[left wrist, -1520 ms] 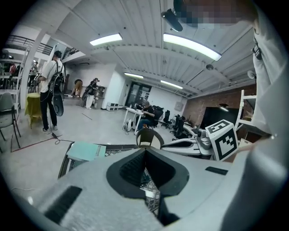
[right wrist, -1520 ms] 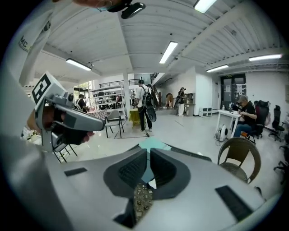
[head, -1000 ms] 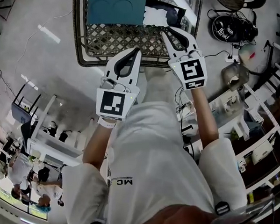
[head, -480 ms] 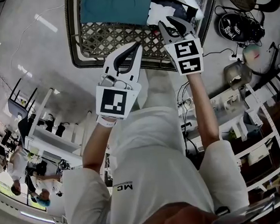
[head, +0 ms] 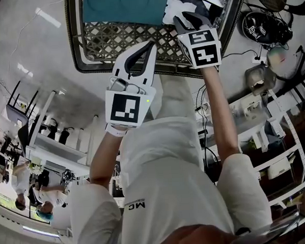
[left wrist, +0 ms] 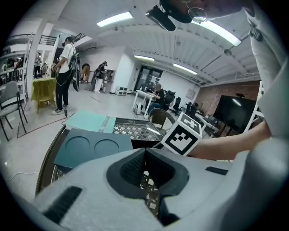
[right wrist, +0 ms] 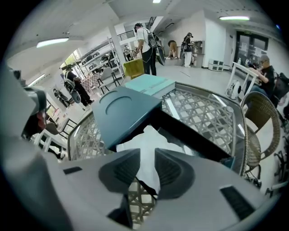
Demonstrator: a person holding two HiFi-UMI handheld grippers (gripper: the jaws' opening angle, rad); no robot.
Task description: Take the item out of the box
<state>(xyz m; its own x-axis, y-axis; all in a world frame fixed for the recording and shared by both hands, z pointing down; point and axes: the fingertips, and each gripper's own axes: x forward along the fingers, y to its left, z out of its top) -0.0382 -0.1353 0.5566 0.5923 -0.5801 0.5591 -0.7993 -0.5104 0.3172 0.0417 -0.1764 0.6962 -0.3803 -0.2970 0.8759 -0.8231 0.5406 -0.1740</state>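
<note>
A teal lid (head: 123,5) with two round recesses lies on the lattice table (head: 117,39). Beside it sits a dark open box (right wrist: 194,137) with a white, crumpled item (right wrist: 146,140) inside. My right gripper (head: 184,19) hovers over the box's near edge. Its jaws stand a narrow gap apart, and the right gripper view shows the white item through the gap of this right gripper (right wrist: 145,158). My left gripper (head: 150,45) is over the table's front edge with its jaws together and nothing between them. In the left gripper view, the left gripper (left wrist: 145,151) faces the teal lid (left wrist: 88,151).
The table's metal rim (head: 77,51) runs round the lattice top. A second, paler teal slab (right wrist: 151,85) lies at the table's far end. A wicker chair (right wrist: 262,113) stands beyond the table. Cables and equipment (head: 262,29) lie on the floor to the right. People stand far off.
Both grippers have moved forward toward the table. The right one went further, from the table's front edge to over the white item in the box.
</note>
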